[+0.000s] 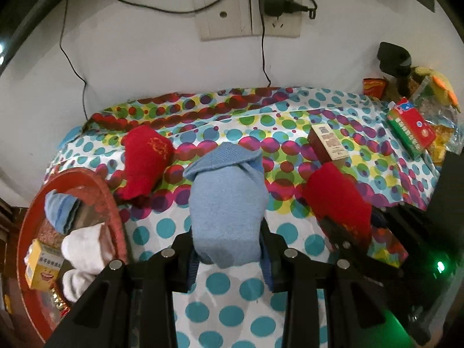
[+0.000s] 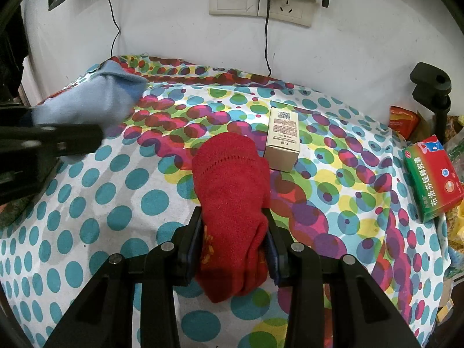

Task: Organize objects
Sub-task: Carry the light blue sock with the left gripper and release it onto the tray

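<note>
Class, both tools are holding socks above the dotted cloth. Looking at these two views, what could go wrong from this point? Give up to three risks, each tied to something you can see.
1. The red sock hangs low from the right tool, close to the beige box; swinging it could knock the box over.
2. The red tray already holds socks and a yellow box; the blue sock in the left tool may land on its rim and spill off.
</note>
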{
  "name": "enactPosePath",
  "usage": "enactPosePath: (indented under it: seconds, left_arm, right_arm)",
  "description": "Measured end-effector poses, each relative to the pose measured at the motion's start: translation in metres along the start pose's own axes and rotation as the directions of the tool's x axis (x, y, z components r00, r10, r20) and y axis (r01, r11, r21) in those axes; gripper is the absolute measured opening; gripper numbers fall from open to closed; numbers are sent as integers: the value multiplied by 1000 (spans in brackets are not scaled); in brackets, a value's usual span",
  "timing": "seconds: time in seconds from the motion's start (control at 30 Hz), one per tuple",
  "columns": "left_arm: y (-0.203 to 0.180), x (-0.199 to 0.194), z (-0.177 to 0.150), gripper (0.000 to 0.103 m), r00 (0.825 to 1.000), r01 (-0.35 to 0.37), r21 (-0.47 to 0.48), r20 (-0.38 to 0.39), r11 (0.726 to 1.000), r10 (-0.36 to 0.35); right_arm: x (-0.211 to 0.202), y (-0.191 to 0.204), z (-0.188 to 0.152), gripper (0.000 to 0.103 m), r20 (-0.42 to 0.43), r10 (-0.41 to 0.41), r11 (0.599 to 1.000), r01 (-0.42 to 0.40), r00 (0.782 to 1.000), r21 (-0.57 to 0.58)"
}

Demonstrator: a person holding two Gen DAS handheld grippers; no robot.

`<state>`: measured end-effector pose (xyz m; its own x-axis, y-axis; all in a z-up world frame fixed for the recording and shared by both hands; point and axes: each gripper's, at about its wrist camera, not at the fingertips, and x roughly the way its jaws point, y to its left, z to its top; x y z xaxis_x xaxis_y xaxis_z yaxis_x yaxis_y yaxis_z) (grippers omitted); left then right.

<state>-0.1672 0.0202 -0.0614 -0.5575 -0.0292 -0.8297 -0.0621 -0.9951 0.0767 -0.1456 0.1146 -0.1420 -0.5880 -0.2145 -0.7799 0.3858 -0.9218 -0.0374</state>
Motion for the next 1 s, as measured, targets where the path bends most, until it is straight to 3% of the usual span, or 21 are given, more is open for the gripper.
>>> enactPosePath:
  seconds: [0.4, 1.0]
  left_arm:
    - [24, -40, -24, 35, 999, -11, 8, 33, 1000, 11]
    - [152, -57, -53, 35, 985, -170, -127, -25, 977, 168]
  right_arm:
    - [0, 3, -1, 36, 1, -14, 1000, 14, 1000, -5]
    - [-2, 7, 1, 36, 1, -29, 999, 29, 1000, -15]
